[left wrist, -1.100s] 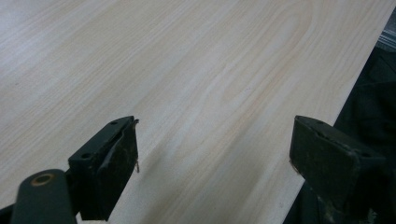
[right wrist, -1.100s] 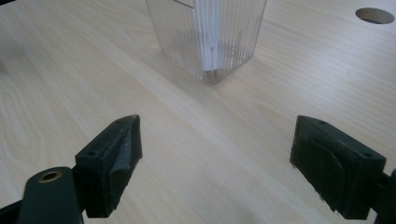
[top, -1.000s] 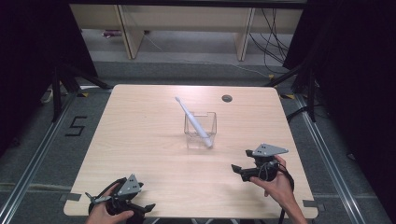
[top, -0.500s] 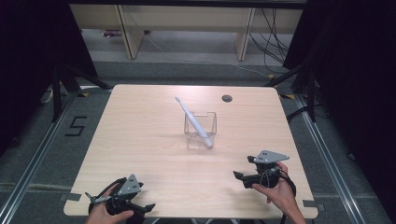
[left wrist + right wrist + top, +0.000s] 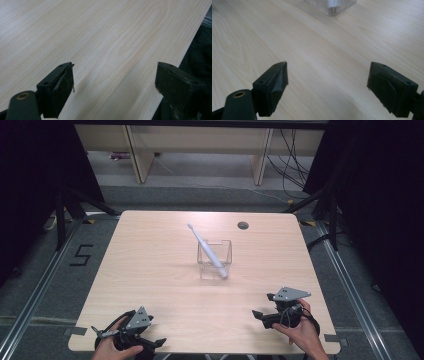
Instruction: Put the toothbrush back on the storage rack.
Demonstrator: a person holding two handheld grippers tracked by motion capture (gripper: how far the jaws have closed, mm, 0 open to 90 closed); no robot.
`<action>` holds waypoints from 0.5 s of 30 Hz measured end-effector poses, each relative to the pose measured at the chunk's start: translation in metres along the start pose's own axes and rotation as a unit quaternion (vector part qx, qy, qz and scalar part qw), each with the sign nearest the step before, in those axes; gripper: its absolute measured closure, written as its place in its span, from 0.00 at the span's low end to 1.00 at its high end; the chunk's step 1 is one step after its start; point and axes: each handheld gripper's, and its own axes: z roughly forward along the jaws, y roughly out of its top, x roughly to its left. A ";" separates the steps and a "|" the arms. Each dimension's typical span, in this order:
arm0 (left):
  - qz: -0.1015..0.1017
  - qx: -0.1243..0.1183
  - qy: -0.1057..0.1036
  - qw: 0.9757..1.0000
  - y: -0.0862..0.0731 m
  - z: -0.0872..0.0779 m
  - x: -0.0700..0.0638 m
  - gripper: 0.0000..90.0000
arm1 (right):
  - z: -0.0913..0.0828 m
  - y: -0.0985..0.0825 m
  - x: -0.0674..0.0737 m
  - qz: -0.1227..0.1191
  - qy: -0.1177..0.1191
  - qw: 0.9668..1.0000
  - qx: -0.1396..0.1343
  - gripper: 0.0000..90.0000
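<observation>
While both hands grip low, right claw (image 5: 261, 316) gaping, empty.

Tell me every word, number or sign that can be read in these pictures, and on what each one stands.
"5": a black number on the grey floor, left of the table.
There is no readable text on the toothbrush, the clear holder or the grippers.

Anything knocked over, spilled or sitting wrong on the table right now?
Nothing stands out. The toothbrush leans slantwise in the clear box, head poking out over the far-left rim; the box stands upright. Both hand-held grippers, left and right, are open and empty near the front edge.
</observation>
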 end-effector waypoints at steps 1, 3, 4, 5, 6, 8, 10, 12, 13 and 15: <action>0.000 0.000 0.000 1.000 0.000 0.000 0.000 0.16 | -0.001 -0.001 0.001 0.006 0.001 1.000 0.000 0.19; 0.000 -0.001 0.000 1.000 0.000 0.000 0.000 0.16 | -0.001 -0.003 0.001 0.008 0.004 1.000 0.004 0.19; 0.002 0.001 0.000 1.000 0.000 0.000 0.000 0.16 | -0.002 -0.004 0.002 0.005 -0.003 1.000 0.004 0.19; 0.000 -0.001 0.000 1.000 0.000 0.000 0.000 0.16 | -0.003 -0.004 0.001 0.003 0.004 1.000 0.007 0.19; -0.001 -0.002 -0.001 1.000 0.000 0.000 0.000 0.16 | -0.004 -0.006 0.003 0.023 0.002 1.000 0.016 0.19; 0.003 0.001 0.000 1.000 0.000 0.000 0.000 0.16 | -0.003 -0.007 0.001 0.006 0.004 1.000 0.010 0.19; 0.000 -0.001 0.000 1.000 0.000 0.000 0.000 0.16 | -0.004 -0.008 0.000 0.003 -0.004 1.000 0.008 0.19; 0.001 0.000 0.000 1.000 0.000 0.000 0.000 0.16 | -0.004 -0.009 0.000 0.004 0.001 1.000 0.012 0.19; 0.002 -0.001 -0.001 1.000 0.000 0.000 0.001 0.16 | -0.005 -0.009 -0.001 -0.003 -0.004 1.000 0.010 0.19; 0.002 -0.001 0.000 1.000 0.000 -0.001 0.001 0.16 | -0.005 -0.010 -0.001 0.001 -0.007 1.000 0.010 0.19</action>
